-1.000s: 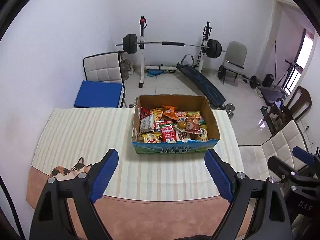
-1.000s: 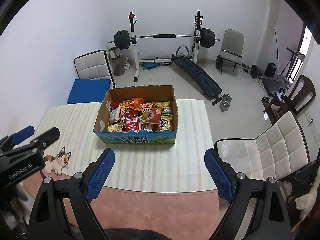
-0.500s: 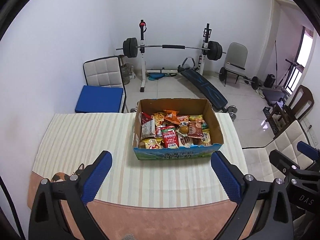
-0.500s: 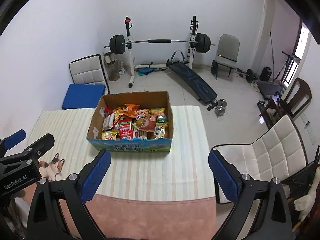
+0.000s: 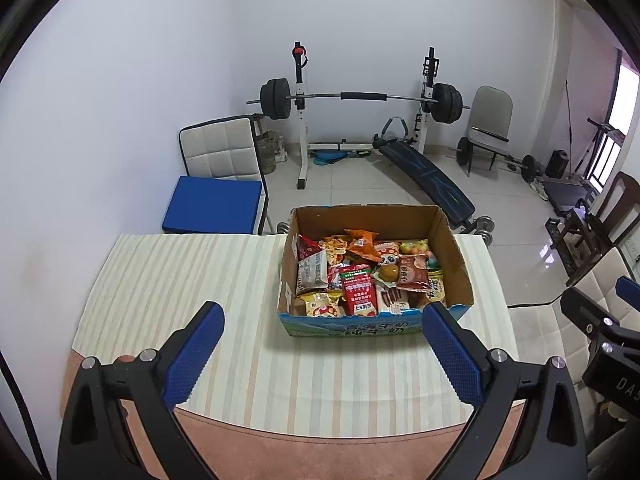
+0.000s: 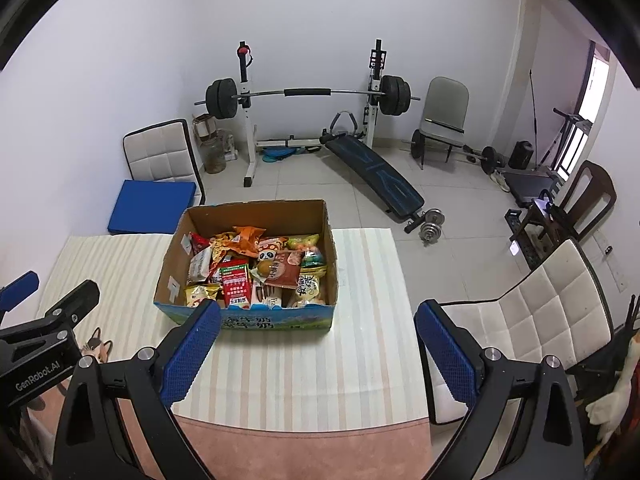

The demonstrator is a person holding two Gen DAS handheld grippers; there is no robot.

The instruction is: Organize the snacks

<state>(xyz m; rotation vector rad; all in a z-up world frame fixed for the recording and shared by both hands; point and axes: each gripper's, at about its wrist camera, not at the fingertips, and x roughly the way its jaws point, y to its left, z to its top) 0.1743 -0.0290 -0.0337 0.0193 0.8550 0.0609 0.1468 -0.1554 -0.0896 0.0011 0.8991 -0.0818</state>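
A cardboard box [image 5: 452, 248] with a blue-green printed front stands on the striped tablecloth [image 5: 180, 280], right of the middle. It is full of snack packets, among them a red packet [image 5: 359, 294] near the front and an orange packet [image 5: 362, 240] at the back. My left gripper [image 5: 322, 309] hangs open just short of the box front, nothing between its blue pads [image 5: 192, 356]. In the right wrist view the box [image 6: 176, 248] lies ahead to the left. My right gripper [image 6: 317, 307] is open and empty, its left pad [image 6: 192, 352] overlapping the box's front left corner.
A pink mat [image 5: 320, 452] with a cat picture [image 6: 98, 348] covers the table's near edge. A white chair with a blue cushion [image 5: 212, 204] stands beyond the far left corner, another white chair [image 6: 532, 320] at the table's right. A barbell rack [image 5: 360, 98] and bench fill the floor behind.
Both grippers' jaws have spread wider. Both have moved forward and down, so the box looks larger and sits lower in each view.
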